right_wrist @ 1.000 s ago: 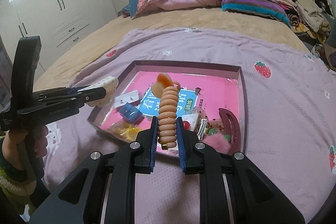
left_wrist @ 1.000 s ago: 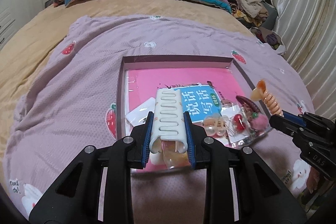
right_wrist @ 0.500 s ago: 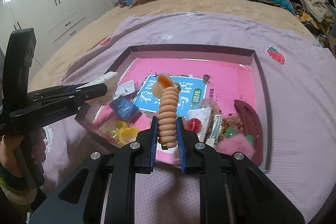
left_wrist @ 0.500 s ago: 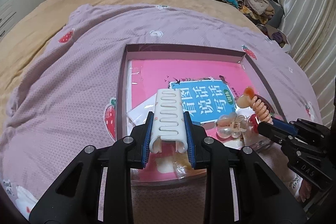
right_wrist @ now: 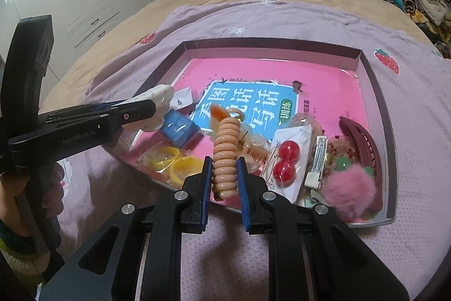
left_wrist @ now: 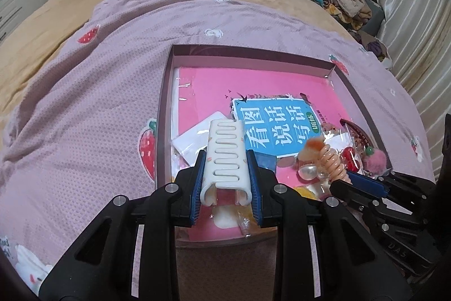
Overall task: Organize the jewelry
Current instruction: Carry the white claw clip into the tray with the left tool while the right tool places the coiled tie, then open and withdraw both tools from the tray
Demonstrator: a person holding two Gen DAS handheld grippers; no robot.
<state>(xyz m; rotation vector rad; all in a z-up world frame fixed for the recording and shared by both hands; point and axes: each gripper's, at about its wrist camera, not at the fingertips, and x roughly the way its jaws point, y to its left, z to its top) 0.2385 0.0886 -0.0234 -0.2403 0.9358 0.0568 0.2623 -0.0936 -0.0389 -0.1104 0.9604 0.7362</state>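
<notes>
Bedspread-set tray [right_wrist: 379,92]: cream claw clip [left_wrist: 225,157], peach coil tie [right_wrist: 225,151].

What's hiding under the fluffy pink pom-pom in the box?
The pink pom-pom lies in the box corner, partly over the dark red hair clip and a green bead. Whatever lies directly beneath it is covered.

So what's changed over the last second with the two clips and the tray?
Both hand-held grippers moved forward over the tray. The right hand-held gripper carried the peach spiral clip from outside the tray's right edge to above the clutter at its near side; the left hand-held gripper advanced with the white claw clip. Nothing was released or picked up, and the tray's contents stayed put.
</notes>
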